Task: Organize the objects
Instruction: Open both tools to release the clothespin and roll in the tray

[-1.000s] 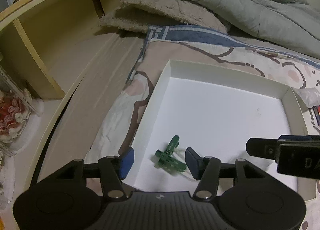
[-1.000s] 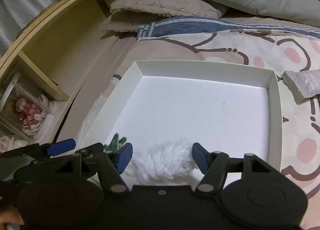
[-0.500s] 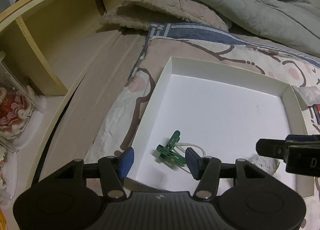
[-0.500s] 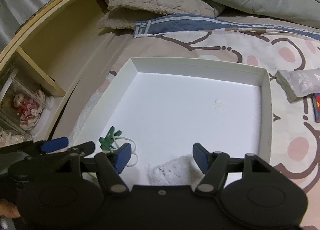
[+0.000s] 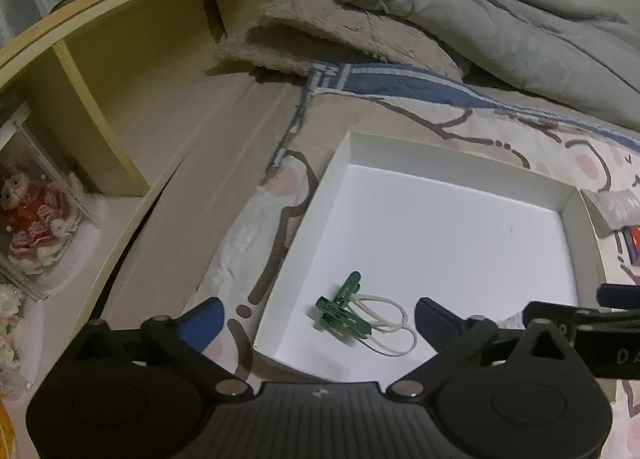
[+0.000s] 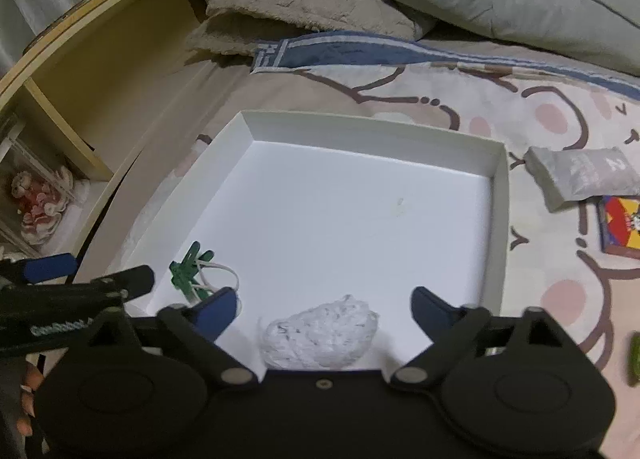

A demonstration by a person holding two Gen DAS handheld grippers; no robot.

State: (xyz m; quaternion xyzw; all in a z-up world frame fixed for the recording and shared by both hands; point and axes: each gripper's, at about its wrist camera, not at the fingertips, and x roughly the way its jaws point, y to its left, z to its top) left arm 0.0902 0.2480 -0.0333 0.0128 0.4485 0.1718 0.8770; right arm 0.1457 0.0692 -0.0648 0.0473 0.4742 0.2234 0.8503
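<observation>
On the bed, our white tray (image 6: 498, 227) holds the white fluffy ball (image 6: 320, 335) and green clip (image 5: 340, 309); both tongs, left (image 5: 316, 319) and right (image 6: 324, 309), are opening, gripping nothing. We judge placing done; next, fetch the grey packet (image 6: 580, 175)

My own gripper body is hiding the near wall of the white box (image 6: 498, 219) in both views, and is covering the lower edge of the white fluffy wad (image 6: 320, 335). In my left view the right gripper's arm is blocking that wad almost entirely. The picture edge is cutting off the colourful card (image 6: 622, 227) and a green thing (image 6: 636, 359) too small to identify. The silver packet's (image 6: 584, 175) print is staying unreadable. The cased doll (image 5: 36, 219) is blurring at the rim
</observation>
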